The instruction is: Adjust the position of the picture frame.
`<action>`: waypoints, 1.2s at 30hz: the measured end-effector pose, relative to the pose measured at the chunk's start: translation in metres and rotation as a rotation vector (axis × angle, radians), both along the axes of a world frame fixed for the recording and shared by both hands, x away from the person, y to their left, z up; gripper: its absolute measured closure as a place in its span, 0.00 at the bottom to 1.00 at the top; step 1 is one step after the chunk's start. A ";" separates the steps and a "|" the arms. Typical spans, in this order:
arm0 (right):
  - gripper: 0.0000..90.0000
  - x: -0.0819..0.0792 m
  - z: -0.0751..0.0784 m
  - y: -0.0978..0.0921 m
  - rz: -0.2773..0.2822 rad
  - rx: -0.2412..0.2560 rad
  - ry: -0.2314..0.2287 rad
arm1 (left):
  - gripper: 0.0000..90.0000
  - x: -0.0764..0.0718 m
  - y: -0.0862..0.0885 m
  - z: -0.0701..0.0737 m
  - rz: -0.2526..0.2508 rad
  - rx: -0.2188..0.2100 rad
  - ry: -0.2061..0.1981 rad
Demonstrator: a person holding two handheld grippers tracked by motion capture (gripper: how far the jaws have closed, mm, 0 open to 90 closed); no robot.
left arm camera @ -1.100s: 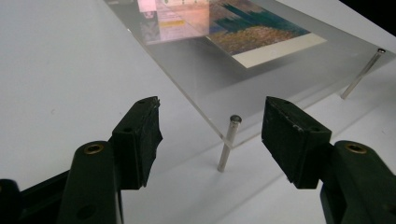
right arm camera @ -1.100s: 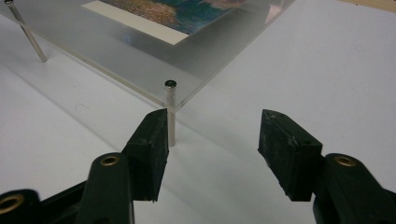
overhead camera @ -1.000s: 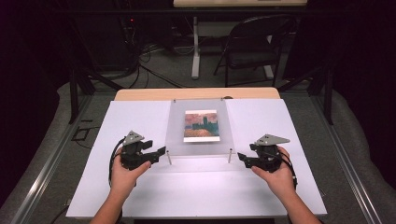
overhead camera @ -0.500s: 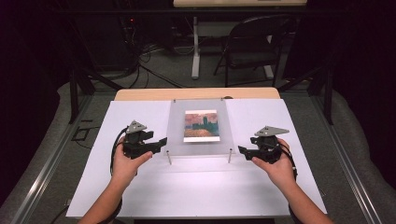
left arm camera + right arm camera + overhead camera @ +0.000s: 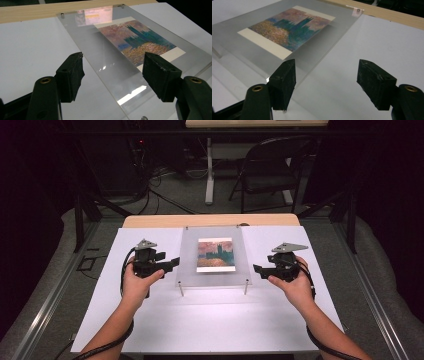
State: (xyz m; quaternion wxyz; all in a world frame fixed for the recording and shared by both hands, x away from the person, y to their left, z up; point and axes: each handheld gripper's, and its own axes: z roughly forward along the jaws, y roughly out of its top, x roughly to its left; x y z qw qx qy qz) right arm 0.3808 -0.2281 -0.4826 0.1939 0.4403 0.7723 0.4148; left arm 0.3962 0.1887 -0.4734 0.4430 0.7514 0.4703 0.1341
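Observation:
A clear acrylic panel (image 5: pixel 214 277) lies on the white table, raised on small metal standoff posts (image 5: pixel 181 288). Under it rests a painted print (image 5: pixel 215 254) with a white border, showing dark towers against an orange and pink sky. My left gripper (image 5: pixel 175 262) hovers open just off the panel's left edge, its jaws wide apart above that edge (image 5: pixel 100 75). My right gripper (image 5: pixel 256 269) hovers open at the panel's right edge (image 5: pixel 312 67), pointing inward. Neither gripper holds anything. The print (image 5: pixel 140 41) (image 5: pixel 289 27) shows through the acrylic in both gripper views.
A white sheet (image 5: pixel 210 320) covers the table, with a wooden strip (image 5: pixel 210 220) along the far edge. A folding chair (image 5: pixel 270 170) and table legs stand on the floor beyond. Dark curtains flank the scene.
Both grippers have moved forward and inward, from near the panel's front corners to beside its left and right edges. The panel and print have not moved.

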 end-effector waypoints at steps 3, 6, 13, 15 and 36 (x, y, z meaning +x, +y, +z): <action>0.35 0.006 0.004 0.001 0.002 0.007 -0.002 | 0.37 0.006 -0.001 0.002 0.010 0.004 -0.001; 0.36 0.013 0.004 0.002 -0.003 0.001 0.003 | 0.37 0.012 -0.001 0.002 0.018 -0.004 0.007; 0.36 0.031 -0.004 0.008 -0.020 0.011 0.037 | 0.36 0.030 -0.005 -0.006 0.050 0.014 0.041; 0.36 0.036 -0.007 0.010 -0.027 0.014 0.051 | 0.36 0.034 -0.006 -0.009 0.055 0.019 0.053; 0.40 0.089 -0.032 0.032 -0.094 0.090 0.175 | 0.38 0.088 -0.031 -0.041 0.150 0.015 0.170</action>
